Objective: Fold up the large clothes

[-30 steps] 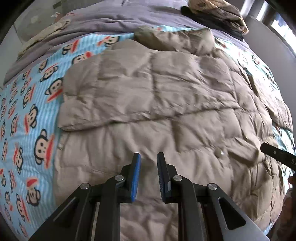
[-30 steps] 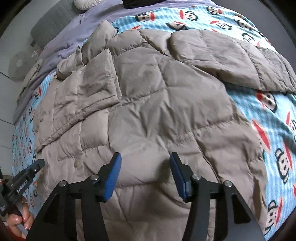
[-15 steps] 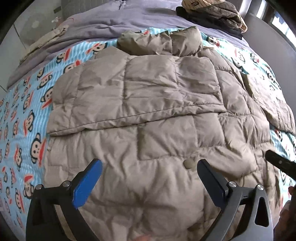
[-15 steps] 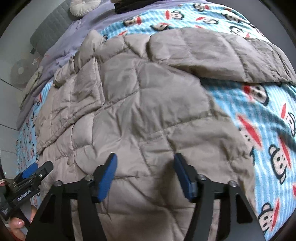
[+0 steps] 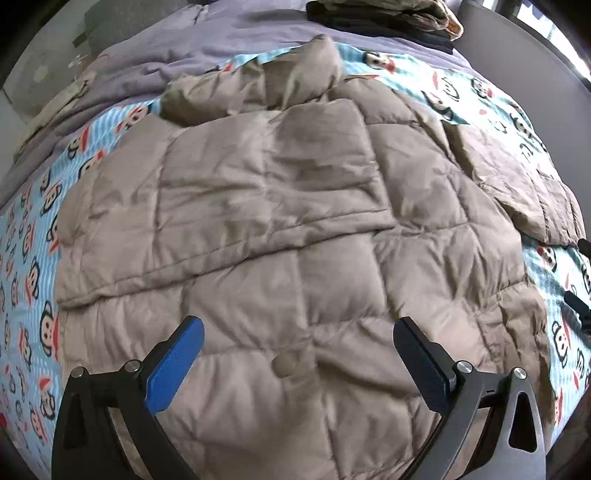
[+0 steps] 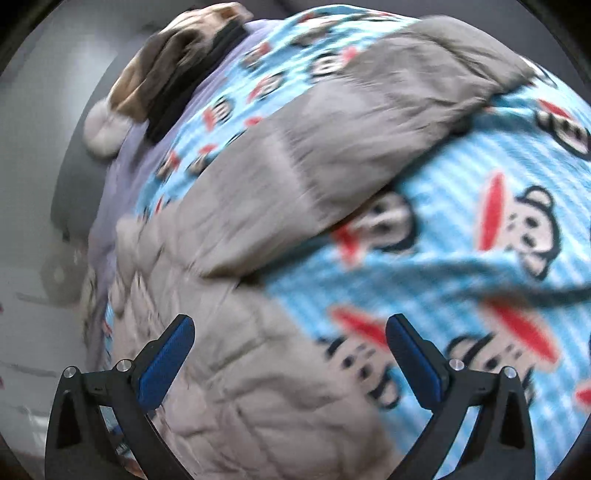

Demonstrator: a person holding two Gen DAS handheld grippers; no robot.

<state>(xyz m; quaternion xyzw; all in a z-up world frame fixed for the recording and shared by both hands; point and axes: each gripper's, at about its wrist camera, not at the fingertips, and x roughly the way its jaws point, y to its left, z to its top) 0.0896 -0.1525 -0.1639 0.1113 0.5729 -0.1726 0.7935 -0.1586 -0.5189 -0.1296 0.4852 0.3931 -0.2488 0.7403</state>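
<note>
A large tan quilted down jacket (image 5: pixel 295 236) lies flat on a bed. Its left sleeve (image 5: pixel 229 184) is folded across the body; its hood (image 5: pixel 295 77) is bunched at the far end. My left gripper (image 5: pixel 299 332) is open and empty above the jacket's lower part near a snap button (image 5: pixel 284 365). In the blurred right wrist view, my right gripper (image 6: pixel 288 336) is open and empty over the jacket's right edge (image 6: pixel 236 369). The other sleeve (image 6: pixel 369 122) stretches out over the sheet.
The bed has a blue sheet with monkey cartoons (image 5: pixel 33 258) and a purple blanket (image 5: pixel 192 40) at the far end. A pile of dark and tan clothes (image 5: pixel 388 18) lies at the back, also in the right wrist view (image 6: pixel 173 59).
My left gripper has opened wide and stayed over the jacket's lower part. My right gripper has opened wider and swung right, from over the jacket body to its right edge and the sheet.
</note>
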